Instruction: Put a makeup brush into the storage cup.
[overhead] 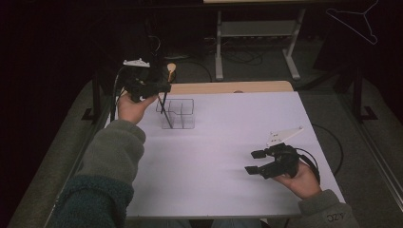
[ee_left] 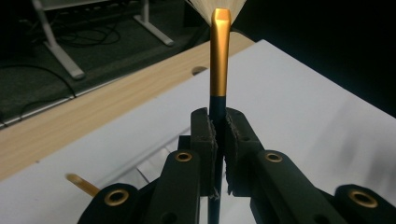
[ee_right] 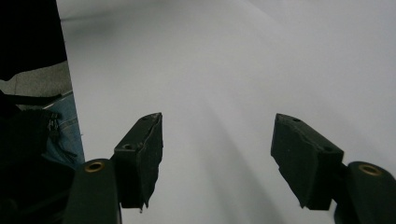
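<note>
Looking down from the high view, you have a white table top [overhead: 228,142] in front of you, with a strip of bare wood [overhead: 228,87] along its far edge and a dark floor beyond. Near the table's far left stands a clear plastic organiser [overhead: 179,113] with several open compartments. Your left gripper [overhead: 159,89] is raised over that organiser, and its jaws are clamped tight on a makeup brush [ee_left: 218,70]: in the left gripper view the pads pinch the dark handle just below the gold ferrule, with pale bristles fanning out at the top edge of the picture. From above, the brush's thin dark handle [overhead: 164,104] slants down from the jaws to the organiser's left side; whether its tip sits inside a compartment or just above it cannot be told. Another gold-coloured piece [ee_left: 81,183] shows low on the left in the left gripper view, blurred. Your right gripper [overhead: 255,161] rests near the table's near right corner, well apart from the organiser, jaws spread wide with nothing but bare white table top between them.
</note>
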Motion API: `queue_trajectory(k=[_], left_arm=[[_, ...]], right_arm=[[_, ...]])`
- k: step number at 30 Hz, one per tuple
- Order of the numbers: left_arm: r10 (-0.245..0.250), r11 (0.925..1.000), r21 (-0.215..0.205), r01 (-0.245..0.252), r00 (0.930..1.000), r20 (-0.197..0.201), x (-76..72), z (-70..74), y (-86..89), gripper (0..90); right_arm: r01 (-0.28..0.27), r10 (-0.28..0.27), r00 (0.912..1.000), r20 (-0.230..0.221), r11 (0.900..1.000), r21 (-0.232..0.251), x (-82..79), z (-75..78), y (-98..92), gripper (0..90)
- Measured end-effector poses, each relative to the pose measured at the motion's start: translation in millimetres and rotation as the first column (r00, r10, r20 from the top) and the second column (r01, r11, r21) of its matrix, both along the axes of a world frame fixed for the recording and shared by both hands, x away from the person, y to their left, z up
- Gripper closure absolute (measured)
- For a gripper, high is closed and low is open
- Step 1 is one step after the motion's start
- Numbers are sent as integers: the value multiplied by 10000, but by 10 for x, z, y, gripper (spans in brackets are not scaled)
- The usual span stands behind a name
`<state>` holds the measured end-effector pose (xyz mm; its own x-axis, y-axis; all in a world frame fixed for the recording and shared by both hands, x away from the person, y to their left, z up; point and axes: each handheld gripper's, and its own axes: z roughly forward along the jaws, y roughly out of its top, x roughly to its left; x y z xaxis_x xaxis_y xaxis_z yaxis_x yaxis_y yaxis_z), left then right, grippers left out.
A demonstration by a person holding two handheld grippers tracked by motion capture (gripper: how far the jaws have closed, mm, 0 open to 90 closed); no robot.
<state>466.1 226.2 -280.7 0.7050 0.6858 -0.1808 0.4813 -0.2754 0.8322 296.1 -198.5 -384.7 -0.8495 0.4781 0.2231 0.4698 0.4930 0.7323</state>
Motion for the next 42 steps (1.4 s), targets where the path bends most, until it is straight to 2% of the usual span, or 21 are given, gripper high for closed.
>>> queue_trajectory(k=[8,14,23,26,31,33,35,38,40,41,42], left_arm=[[539,9984,-158,-536,9983,205,203,-74,-17,832],[810,9967,16,-810,9966,171,276,-204,22,832],[1170,9931,-1,-1171,9923,403,295,-336,96,832],[1159,9931,125,-1163,9928,315,300,-390,106,831],[1280,9918,-75,-1278,9913,308,298,-476,137,831],[1389,9903,-120,-1387,9901,179,294,-513,147,832],[1352,9908,-16,-1351,9908,96,295,-547,164,831],[1369,9905,-114,-1369,9906,52,283,-587,171,830],[1310,9914,-32,-1310,9913,127,277,-613,172,829],[1386,9903,-144,-1385,9903,33,267,-626,166,828],[1259,9920,19,-1259,9920,85,270,-633,183,828]], right_arm=[[54,-53,10000,-16,9999,164,16,-10,-41,328],[130,-128,9999,-86,9997,208,8,-31,-80,328],[64,-62,10000,-61,9997,235,12,-39,-76,327],[69,-67,9999,-99,9997,238,12,-38,-71,327],[51,-49,10000,-82,9997,252,14,-40,-68,327],[36,-35,10000,-66,9997,242,16,-43,-67,327],[41,-39,10000,-77,9997,253,17,-45,-66,327],[37,-35,10000,-79,9997,255,17,-47,-65,327],[35,-33,10000,-71,9997,259,18,-48,-62,327],[31,-29,10000,-73,9997,253,17,-47,-60,327],[36,-33,10000,-92,9997,247,15,-45,-59,327]])
